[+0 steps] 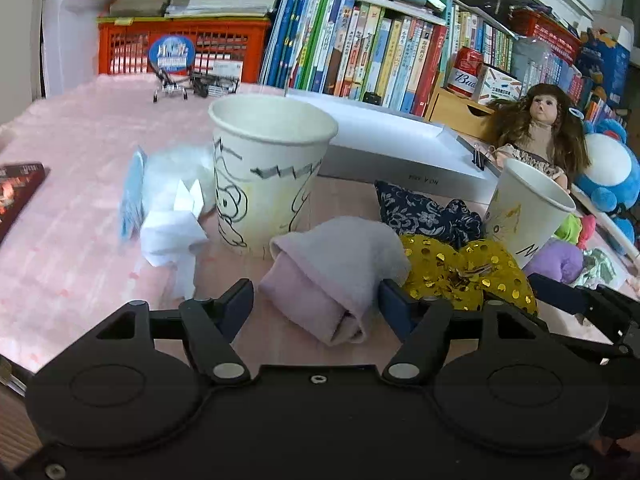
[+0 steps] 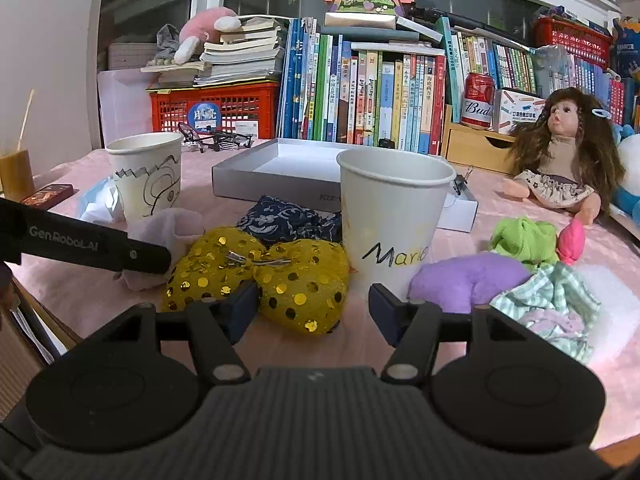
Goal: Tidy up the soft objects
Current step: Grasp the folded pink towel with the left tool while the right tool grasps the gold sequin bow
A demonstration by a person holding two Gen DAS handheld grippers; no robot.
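A rolled pale pink sock (image 1: 332,276) lies on the pink tablecloth between the fingers of my left gripper (image 1: 316,304), which stands open; the left pad is just clear of it. Right of it is a yellow sequined bow (image 1: 452,276) and behind that a navy floral cloth (image 1: 424,208). My right gripper (image 2: 314,310) is open over the bow (image 2: 280,280), whose right lobe lies between the fingers. Two paper cups stand upright: a doodled one (image 1: 272,168) and one marked "Marie" (image 2: 392,216). A purple plush (image 2: 464,280), a green cloth (image 2: 524,240) and a checked cloth (image 2: 552,304) lie at the right.
A shallow grey box (image 2: 256,176) sits behind the cups. A doll (image 2: 564,160) leans at the back right. Crumpled white tissue (image 1: 168,228) lies left of the doodled cup. Books (image 2: 360,96), a red crate (image 2: 224,108) and a red can (image 2: 478,100) line the back.
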